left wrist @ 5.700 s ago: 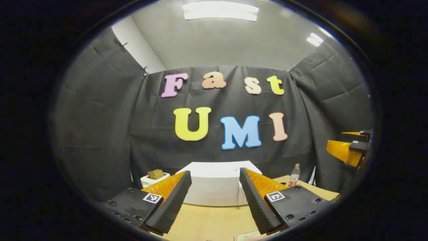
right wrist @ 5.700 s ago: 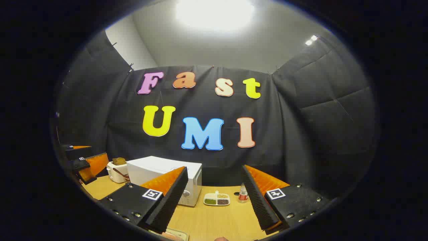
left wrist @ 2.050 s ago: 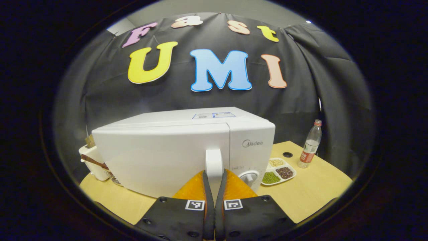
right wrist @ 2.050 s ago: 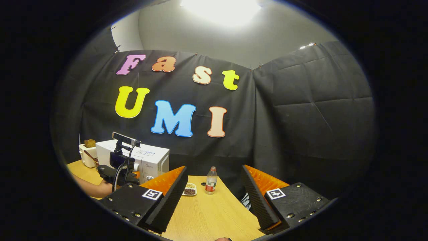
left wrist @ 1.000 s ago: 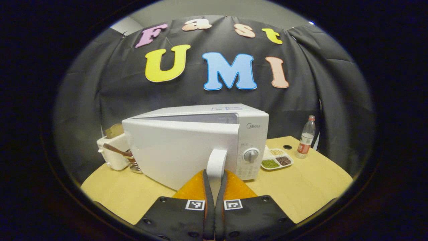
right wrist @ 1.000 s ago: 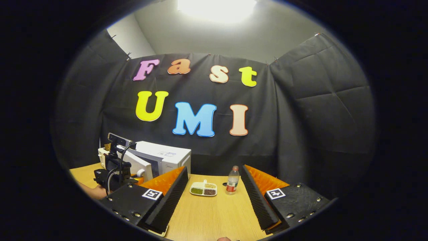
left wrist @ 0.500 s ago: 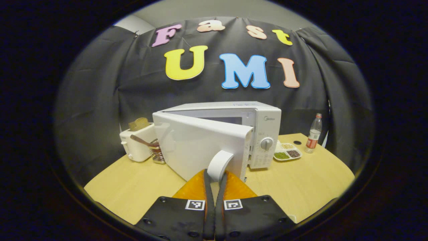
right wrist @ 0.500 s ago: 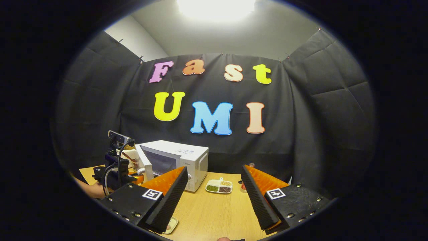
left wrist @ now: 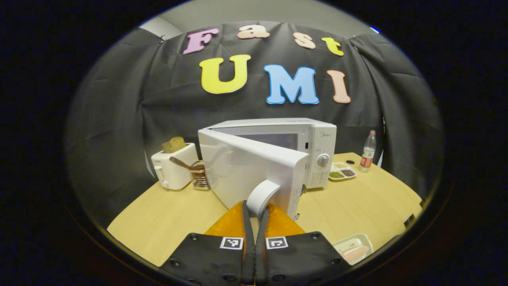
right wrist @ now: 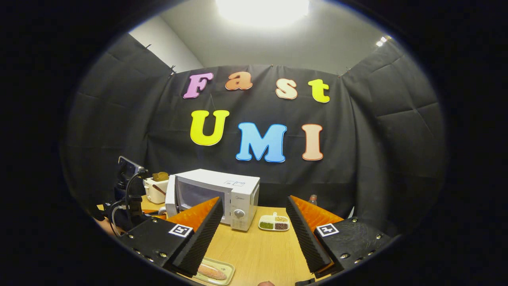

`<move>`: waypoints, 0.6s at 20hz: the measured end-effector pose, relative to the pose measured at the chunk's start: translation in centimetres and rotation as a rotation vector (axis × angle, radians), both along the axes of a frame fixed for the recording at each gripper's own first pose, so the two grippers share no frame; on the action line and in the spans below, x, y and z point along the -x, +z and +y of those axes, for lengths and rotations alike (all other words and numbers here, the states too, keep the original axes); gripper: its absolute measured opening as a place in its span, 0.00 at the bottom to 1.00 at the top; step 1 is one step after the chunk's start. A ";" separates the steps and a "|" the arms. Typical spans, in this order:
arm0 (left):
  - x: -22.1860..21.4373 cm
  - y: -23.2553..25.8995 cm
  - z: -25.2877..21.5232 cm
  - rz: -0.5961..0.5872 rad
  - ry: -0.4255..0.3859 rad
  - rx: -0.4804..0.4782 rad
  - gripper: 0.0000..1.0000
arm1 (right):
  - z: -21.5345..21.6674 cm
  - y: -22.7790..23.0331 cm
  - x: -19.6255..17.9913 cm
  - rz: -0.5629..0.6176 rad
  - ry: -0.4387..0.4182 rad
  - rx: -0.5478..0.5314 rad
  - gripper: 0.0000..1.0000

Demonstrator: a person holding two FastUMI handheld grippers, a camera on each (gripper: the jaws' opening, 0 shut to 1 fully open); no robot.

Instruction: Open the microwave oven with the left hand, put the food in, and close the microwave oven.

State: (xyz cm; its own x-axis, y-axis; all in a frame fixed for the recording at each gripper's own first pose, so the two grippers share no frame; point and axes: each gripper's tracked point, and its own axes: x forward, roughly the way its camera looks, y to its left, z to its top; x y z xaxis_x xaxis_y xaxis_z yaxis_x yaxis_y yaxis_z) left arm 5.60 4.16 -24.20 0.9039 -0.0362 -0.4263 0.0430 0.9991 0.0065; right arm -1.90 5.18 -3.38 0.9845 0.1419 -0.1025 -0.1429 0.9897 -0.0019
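table, microwave, toaster (bread inside)

Cloth-walled recording booth; microwave, toaster on table

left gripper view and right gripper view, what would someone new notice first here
The white microwave at the back of the wooden table stands out, its door swung partly open. The left gripper is shut on the door handle, low in the left gripper view. In the right gripper view the right gripper is open above the table, with a tray of food near the table's front edge.
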 end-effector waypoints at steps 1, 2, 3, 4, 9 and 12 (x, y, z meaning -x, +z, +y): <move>0.3 0.1 0.7 0.001 -0.004 0.000 0.06 | 0.7 0.0 0.0 0.003 0.000 0.001 0.97; 0.7 0.0 1.3 0.001 -0.007 0.001 0.07 | 1.4 -0.1 0.1 0.004 0.000 0.005 0.97; 1.0 0.1 1.9 0.001 -0.010 0.001 0.07 | 1.9 0.1 0.1 0.002 0.000 0.009 0.97; 1.2 0.1 2.5 0.002 -0.012 0.001 0.06 | 2.5 0.2 0.1 -0.001 -0.001 0.010 0.97; 2.6 0.2 6.1 0.005 -0.008 0.000 0.07 | 5.8 0.4 0.5 -0.006 0.013 0.016 0.97; 3.1 0.1 8.5 0.004 0.001 -0.006 0.07 | 7.4 0.3 0.6 -0.006 0.015 0.015 0.97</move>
